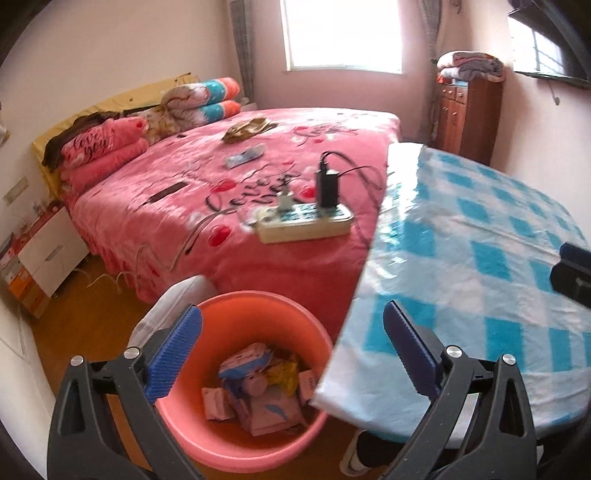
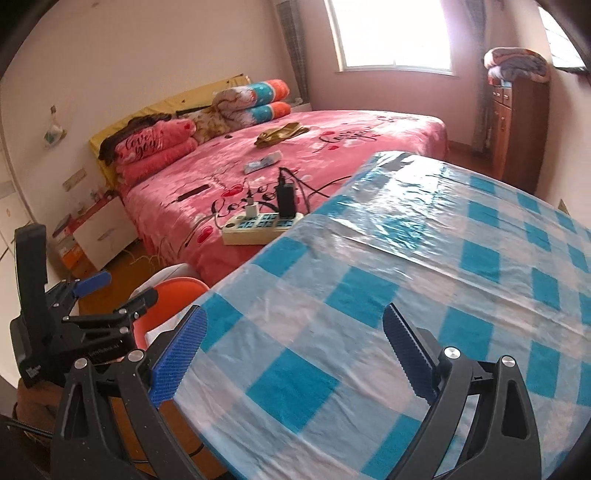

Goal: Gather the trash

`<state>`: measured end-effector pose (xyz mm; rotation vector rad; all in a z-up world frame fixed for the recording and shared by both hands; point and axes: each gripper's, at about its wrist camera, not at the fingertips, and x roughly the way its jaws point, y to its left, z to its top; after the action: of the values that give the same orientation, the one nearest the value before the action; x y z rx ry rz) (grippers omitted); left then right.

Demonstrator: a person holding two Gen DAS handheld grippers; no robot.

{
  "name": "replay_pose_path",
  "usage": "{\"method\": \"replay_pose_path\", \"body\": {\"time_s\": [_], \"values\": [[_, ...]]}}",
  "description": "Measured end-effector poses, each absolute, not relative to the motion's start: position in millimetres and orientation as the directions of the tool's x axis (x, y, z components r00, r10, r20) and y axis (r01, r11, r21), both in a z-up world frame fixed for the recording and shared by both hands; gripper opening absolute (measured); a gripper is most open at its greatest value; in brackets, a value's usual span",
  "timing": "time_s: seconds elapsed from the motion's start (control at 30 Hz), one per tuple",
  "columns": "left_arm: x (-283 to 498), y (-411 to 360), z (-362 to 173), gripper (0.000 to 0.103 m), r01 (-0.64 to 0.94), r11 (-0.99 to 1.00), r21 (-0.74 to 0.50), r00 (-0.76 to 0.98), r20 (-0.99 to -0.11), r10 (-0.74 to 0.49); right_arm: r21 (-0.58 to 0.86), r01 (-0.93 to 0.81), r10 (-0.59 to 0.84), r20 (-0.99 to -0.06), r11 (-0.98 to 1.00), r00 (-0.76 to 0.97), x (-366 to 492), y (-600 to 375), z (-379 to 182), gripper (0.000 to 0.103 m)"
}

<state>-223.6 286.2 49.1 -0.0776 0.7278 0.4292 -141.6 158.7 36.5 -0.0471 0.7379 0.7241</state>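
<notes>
From the left wrist camera, the left gripper (image 1: 291, 354) hung with its blue-padded jaws spread wide and nothing between them. Directly beneath, at lower centre, stood a salmon-pink plastic bucket (image 1: 207, 435) on the brown floor (image 1: 85, 328), holding the collected trash (image 1: 258, 391): crumpled wrappers and small packets in pink, blue and yellow. The right half of the frame was filled by a table under a glossy blue-and-white checked cloth (image 1: 472, 258), its edge overhanging the bucket's rim. At the right edge, part of the right gripper (image 1: 572, 277) showed above the cloth. Behind lay a bed with a pink printed cover (image 1: 177, 206), a cream power strip (image 1: 303, 221) with a black charger near its foot, folded quilts at upper left, a bright window (image 1: 343, 33) at top, and a wooden cabinet (image 1: 465, 114) at upper right.

From the right wrist camera, the right gripper (image 2: 291, 354) was likewise wide open and empty over the checked cloth (image 2: 406, 280), which filled the lower right. The left gripper (image 2: 92, 291) appeared at lower left, over the bucket's orange rim (image 2: 173, 295). The bed (image 2: 207, 177), power strip (image 2: 258, 225), window (image 2: 391, 33) and cabinet (image 2: 517, 125) lay beyond.
</notes>
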Motion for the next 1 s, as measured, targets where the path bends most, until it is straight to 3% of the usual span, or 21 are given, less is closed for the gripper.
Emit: {"method": "replay_pose_path", "body": {"time_s": [0.47, 1.0], "values": [[-195.2, 210.0, 71.6, 0.099, -0.289, 0.950, 0.115, 0.718, -0.631, 0.294, 0.197, -0.482, 0.496, -0.590, 0.854, 0.637, -144.0, 81.0, 29.7, 0.095], [-153.5, 129.3, 71.0, 0.099, -0.165, 0.977, 0.133, 0.717, -0.665, 0.212, 0.173, -0.327, 0.368, -0.523, 0.929, 0.769, -137.8, 5.5, 24.1, 0.095]]}}
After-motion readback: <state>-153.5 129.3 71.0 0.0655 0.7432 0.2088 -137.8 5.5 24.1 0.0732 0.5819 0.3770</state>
